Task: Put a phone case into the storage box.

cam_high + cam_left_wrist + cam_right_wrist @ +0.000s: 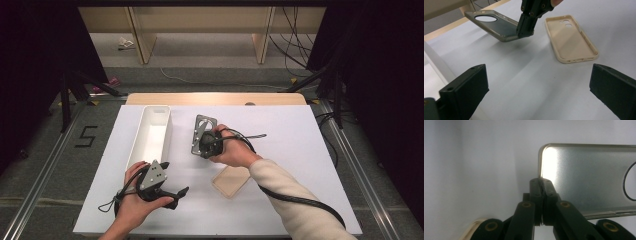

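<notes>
1. A recording lab or studio: black curtains hang at left and right of a table under a white sheet.
2. Tripod legs, loose cables and a taped floor number surround it.

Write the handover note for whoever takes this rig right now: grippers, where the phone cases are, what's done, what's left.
Right gripper: shut on the edge of the grey phone case, holding it tilted and lifted off the white table.
Left gripper: open, holding nothing, near the table's front left.
Beige phone case: lying open side up on the table, beside the right forearm.
White bin: on the left of the table; no case visible inside it.
Done: grey case picked up.
Left: probably to put the grey case in the bin, then the beige one; that is only a guess.
</notes>
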### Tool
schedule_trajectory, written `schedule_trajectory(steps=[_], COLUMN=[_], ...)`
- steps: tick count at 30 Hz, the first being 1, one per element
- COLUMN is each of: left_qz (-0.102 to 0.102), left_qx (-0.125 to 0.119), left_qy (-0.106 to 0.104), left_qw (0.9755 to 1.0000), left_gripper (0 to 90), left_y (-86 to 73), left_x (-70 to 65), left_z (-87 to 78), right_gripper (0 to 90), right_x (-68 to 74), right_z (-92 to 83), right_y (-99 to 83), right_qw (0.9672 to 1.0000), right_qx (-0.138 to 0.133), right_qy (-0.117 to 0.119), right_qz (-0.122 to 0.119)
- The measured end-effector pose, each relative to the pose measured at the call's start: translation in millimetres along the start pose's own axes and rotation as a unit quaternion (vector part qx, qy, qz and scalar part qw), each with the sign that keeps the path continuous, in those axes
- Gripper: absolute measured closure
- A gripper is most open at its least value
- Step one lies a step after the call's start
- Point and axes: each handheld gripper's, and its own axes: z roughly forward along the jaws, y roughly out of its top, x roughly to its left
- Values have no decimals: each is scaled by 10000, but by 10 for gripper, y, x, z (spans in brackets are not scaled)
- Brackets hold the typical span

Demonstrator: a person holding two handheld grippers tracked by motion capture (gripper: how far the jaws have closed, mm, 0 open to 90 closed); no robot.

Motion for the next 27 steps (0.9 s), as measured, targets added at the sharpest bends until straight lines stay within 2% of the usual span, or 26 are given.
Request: schedule_trajectory(steps=[9, 17, 23, 27], left_qz=[3, -23, -61, -168], left_qx=[13, -2, -49, -96], left_qy=[13, 44, 64, 73], left_qw=[10000, 10000, 9999, 9998], left_gripper=[10, 11, 23, 36], left_y=[-2, 2, 31, 72], left_x=[-2, 17, 15, 20], left_z=[4, 5, 11, 22], right_gripper=[894, 895, 895, 895], right_x=[12, 87, 169, 231], right_z=[-157, -295, -427, -523], right_y=[-167, -300, -476, -642], right_qw=[9982, 9961, 9915, 9868], right_qx=[-601, -873, -1281, -1570], right_qy=[-38, -31, -61, -81], right_qz=[71, 118, 233, 380])
